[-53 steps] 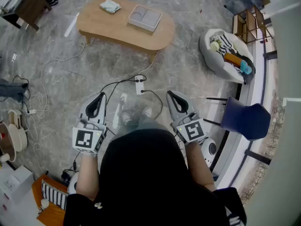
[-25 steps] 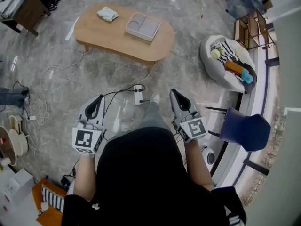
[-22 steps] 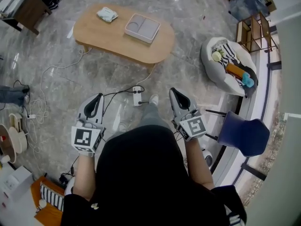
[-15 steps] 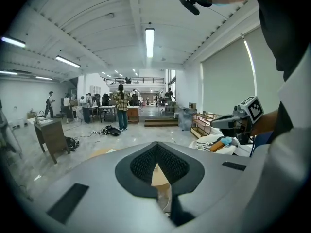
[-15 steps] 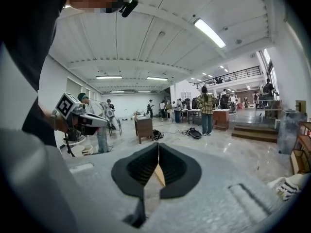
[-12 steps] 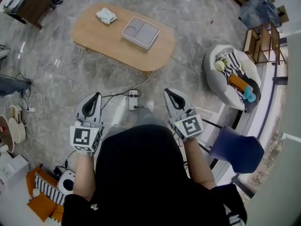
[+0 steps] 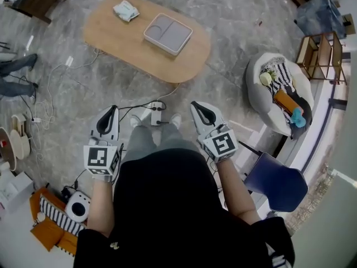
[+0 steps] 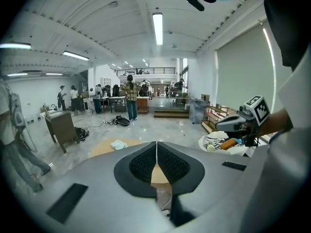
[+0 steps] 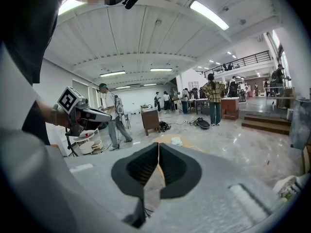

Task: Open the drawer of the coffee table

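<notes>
Coffee table (image 7: 111, 38): pale tan wood, bearing 1 light grey tray (image 7: 168, 34) and 1 white cloth (image 7: 125, 10). Floor (image 7: 240, 49): grey marble with pale veining. Left gripper (image 7: 111, 110) and right gripper (image 7: 195, 106): light grey shells, black ribbed pads (image 8: 141, 161), each with 1 marker cube (image 7: 100, 156) patterned in black-and-white squares. Chair (image 7: 276, 182): dark blue. Beanbag (image 7: 256, 99): white, holding black-and-white stripes, orange and teal. Bag (image 7: 53, 230): orange with black-and-white stripes. Person's top (image 7: 167, 205): black.
</notes>
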